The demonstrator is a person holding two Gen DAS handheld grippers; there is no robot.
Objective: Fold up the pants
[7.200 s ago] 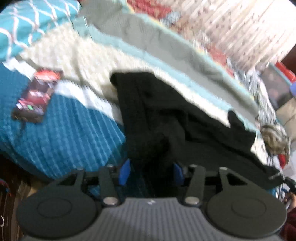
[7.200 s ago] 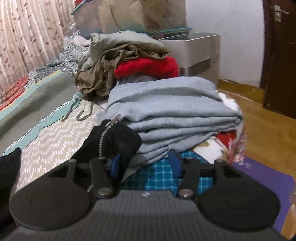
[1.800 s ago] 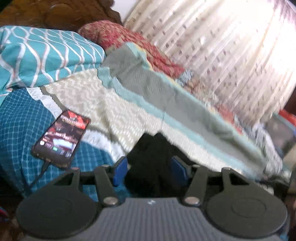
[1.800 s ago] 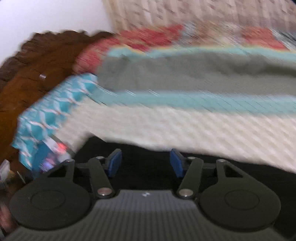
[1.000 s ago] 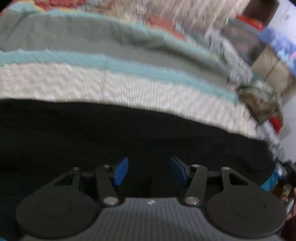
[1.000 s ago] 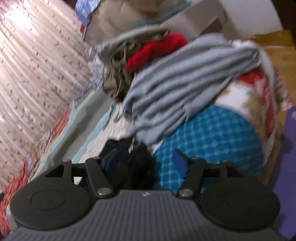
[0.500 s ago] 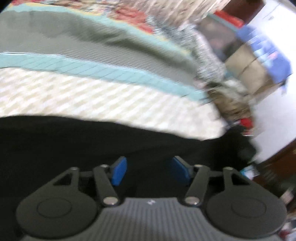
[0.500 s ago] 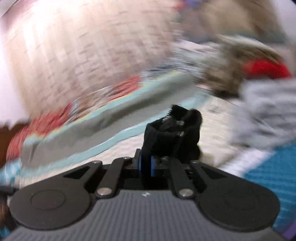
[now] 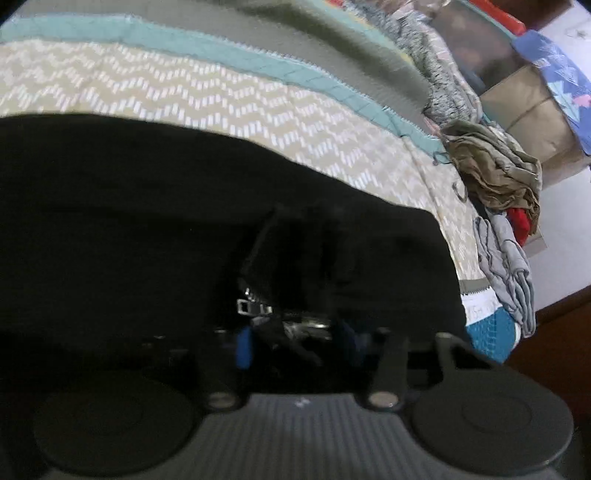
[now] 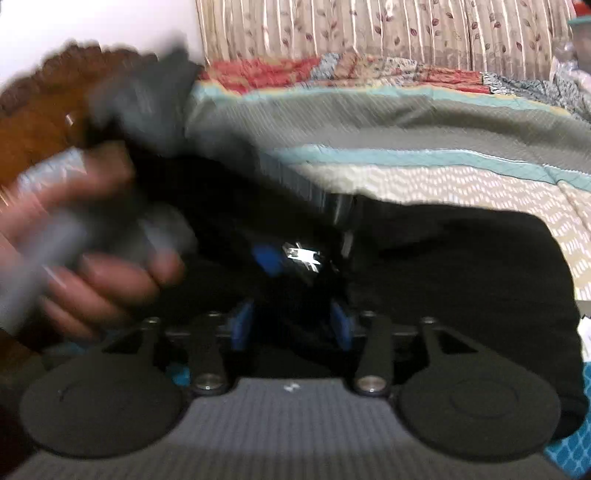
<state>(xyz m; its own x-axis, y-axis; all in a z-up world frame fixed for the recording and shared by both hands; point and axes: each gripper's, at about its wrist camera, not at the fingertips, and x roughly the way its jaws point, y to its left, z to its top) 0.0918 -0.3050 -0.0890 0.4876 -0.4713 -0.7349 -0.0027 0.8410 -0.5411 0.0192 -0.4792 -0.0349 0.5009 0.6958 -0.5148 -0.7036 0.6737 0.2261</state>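
Note:
The black pants (image 9: 147,229) lie spread across the bed; they also fill the right wrist view (image 10: 461,266). A bunched end with a metal zipper (image 9: 251,306) sits just ahead of my left gripper (image 9: 295,341), whose blue pads stand apart with dark cloth between them. My right gripper (image 10: 291,325) is open, its blue pads either side of black cloth. The left gripper and the hand holding it (image 10: 92,266) show blurred in the right wrist view, just ahead of my right fingers.
A chevron and teal striped bedspread (image 9: 221,92) lies beyond the pants. A pile of olive, red and grey clothes (image 9: 506,206) sits at the bed's right end, with a cardboard box (image 9: 532,110) behind. Curtains (image 10: 369,29) and a wooden headboard (image 10: 33,122) stand at the back.
My right gripper, shut on a bunched pants end half a second ago, now stands open low over the cloth. The left gripper has come close to the zipper end.

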